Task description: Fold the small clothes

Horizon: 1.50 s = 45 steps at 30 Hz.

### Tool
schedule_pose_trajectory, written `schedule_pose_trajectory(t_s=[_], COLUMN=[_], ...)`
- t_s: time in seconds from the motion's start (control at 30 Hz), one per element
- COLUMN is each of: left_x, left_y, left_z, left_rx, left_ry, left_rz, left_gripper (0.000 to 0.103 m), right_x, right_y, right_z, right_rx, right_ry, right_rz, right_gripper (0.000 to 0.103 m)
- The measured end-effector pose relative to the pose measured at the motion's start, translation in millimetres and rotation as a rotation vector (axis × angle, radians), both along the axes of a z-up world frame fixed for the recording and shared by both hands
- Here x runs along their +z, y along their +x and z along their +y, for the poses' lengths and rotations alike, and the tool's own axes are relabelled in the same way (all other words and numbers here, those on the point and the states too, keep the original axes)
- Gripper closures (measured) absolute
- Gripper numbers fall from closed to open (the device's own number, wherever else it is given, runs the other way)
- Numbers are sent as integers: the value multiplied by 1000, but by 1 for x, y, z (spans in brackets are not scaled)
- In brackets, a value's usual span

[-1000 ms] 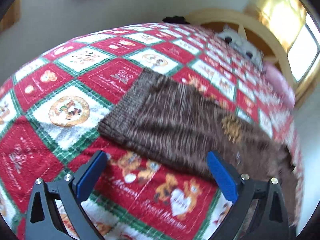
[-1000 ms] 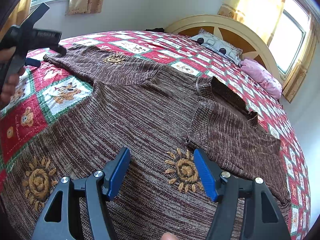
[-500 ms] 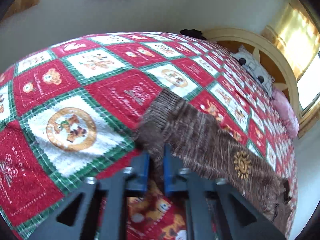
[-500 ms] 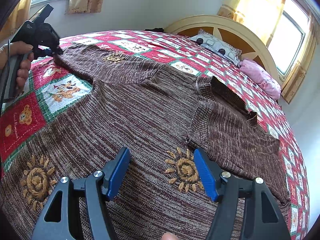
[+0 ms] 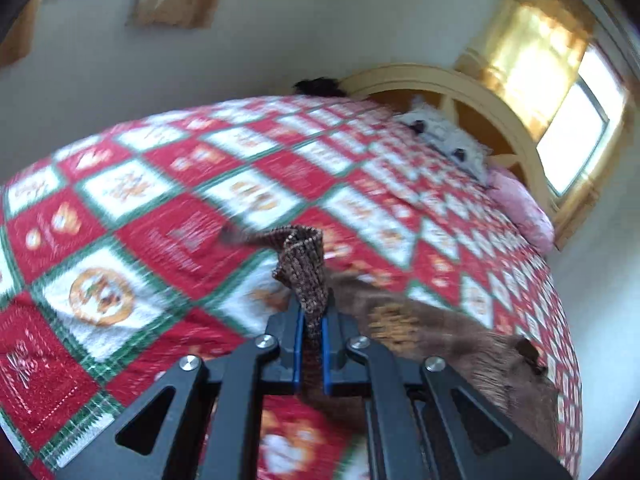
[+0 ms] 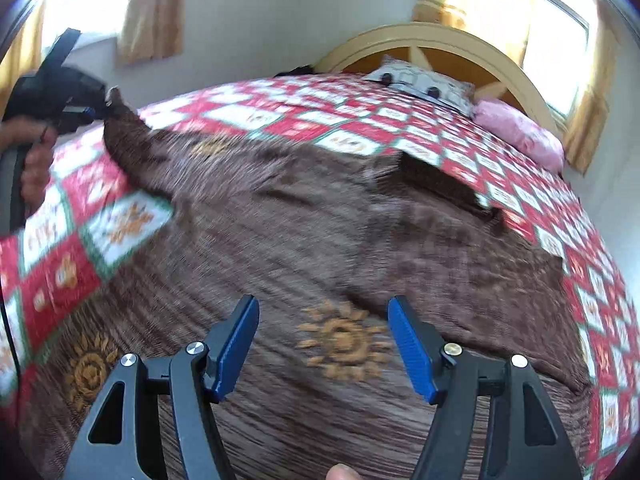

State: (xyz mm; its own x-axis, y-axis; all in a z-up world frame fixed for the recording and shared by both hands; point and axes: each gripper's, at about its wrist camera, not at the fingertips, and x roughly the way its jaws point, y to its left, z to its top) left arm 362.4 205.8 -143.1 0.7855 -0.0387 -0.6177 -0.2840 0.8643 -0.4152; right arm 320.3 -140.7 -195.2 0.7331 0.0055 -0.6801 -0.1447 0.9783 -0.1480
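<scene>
A brown knit sweater (image 6: 304,232) with orange sun motifs lies spread on the red, white and green quilt (image 6: 68,264). My left gripper (image 5: 311,332) is shut on the sweater's sleeve cuff (image 5: 304,268) and holds it lifted above the quilt. It also shows at the far left of the right wrist view (image 6: 94,114), pulling the sleeve up. My right gripper (image 6: 322,344) is open and empty, hovering over the sweater's body beside a sun motif (image 6: 340,340).
A curved wooden headboard (image 6: 440,40) stands at the far end with a patterned pillow (image 6: 420,84) and a pink pillow (image 6: 520,132). Curtained windows are on the left and right walls. The quilt (image 5: 120,260) stretches left of the sweater.
My left gripper closed on the sleeve cuff and has lifted it off the quilt. The right gripper stayed open over the sweater and tilted slightly.
</scene>
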Motion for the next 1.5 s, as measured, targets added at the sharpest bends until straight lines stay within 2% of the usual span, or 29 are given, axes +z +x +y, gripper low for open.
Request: schedule_pose_trajectory(t_s=[0.23, 0.53, 0.77, 1.0, 1.07, 1.13, 1.2, 1.27, 1.33, 1.4, 1.47, 1.5], left_x=[43, 62, 39, -9, -20, -23, -17, -9, -4, -5, -14, -21], left_y=[7, 19, 28, 22, 20, 14, 2, -10, -18, -17, -8, -1], left_z=[-66, -168, -256, -334, -345, -352, -349, -335, -315, -290, -267, -253], left_rx=[-134, -291, -397, -520, -573, -635, -665, -656, -616, -542, -456, -406], left_ry=[4, -40, -73, 3, 12, 60, 110, 163, 248, 372, 488, 532], left_rz=[-85, -113, -75, 28, 70, 100, 69, 23, -18, -11, 46, 90], left_gripper=[96, 96, 96, 95, 86, 76, 69, 40, 25, 25, 25, 25], right_x=[27, 32, 23, 6, 6, 6, 5, 3, 3, 6, 14, 20], right_y=[-29, -90, -122, -124, -126, -127, -128, -126, -124, -120, -108, -98], right_z=[-67, -133, -159, -168, -169, -171, -172, -174, -174, -173, -173, -175], right_rx=[-85, -183, -227, -234, -232, -223, -224, -224, -226, -217, -197, -184], right_ry=[65, 106, 129, 161, 167, 181, 183, 184, 176, 162, 181, 224], right_rz=[-23, -62, -85, -54, -54, -59, -57, -49, -39, -26, -4, 19], right_gripper=[35, 35, 35, 35, 35, 35, 35, 35, 35, 35, 35, 35])
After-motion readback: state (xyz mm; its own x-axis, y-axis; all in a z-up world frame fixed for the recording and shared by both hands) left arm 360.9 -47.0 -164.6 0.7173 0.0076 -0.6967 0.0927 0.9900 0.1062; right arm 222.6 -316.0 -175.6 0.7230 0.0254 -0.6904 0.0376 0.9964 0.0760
